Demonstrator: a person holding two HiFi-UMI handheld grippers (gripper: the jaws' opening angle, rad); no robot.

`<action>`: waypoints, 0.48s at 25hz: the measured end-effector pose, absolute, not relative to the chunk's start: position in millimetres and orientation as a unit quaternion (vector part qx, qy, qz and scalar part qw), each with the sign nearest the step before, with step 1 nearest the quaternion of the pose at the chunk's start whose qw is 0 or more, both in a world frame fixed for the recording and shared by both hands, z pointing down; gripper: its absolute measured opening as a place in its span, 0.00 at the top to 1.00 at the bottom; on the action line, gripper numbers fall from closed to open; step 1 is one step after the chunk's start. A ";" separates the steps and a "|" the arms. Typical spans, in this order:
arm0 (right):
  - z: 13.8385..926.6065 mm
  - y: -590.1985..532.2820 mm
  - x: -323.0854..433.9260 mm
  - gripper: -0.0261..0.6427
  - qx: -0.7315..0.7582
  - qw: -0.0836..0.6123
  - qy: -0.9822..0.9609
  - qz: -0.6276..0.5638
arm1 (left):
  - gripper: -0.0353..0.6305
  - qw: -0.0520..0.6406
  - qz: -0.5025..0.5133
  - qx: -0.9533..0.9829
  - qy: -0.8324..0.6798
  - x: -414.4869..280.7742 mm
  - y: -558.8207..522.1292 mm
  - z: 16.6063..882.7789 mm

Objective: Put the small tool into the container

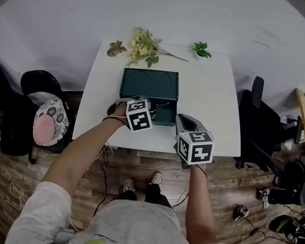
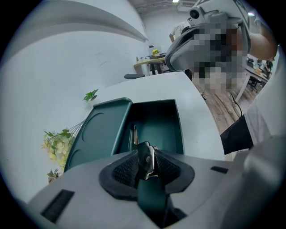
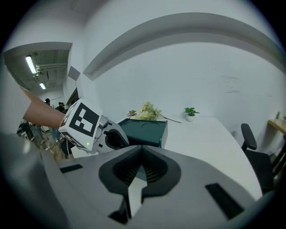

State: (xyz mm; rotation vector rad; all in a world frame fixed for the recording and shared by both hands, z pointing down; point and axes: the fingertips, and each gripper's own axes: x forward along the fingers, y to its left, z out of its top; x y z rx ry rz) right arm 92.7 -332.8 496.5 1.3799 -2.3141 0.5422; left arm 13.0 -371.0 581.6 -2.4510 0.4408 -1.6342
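Left tongs (image 2: 145,152) apart, small tool (image 2: 146,162) between them over container (image 2: 157,118); right tongs (image 3: 140,150) closed.

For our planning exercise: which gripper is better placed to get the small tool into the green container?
Left. The small tool stands between the left gripper's jaws, right over the container's open compartment. The right gripper is empty, jaws together, off to the container's right.

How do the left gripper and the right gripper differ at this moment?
The left gripper's jaws stand apart with the small tool between them; the right gripper's jaws are together, with nothing between. The left gripper is at the green container's open compartment; the right gripper hangs beside the container, over the table. Both carry a marker cube.
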 end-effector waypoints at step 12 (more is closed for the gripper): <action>495.4 -332.2 92.5 0.95 0.493 0.198 -0.826 0.190 | 0.79 0.082 -0.542 -0.823 0.151 12.9 -368.3 578.8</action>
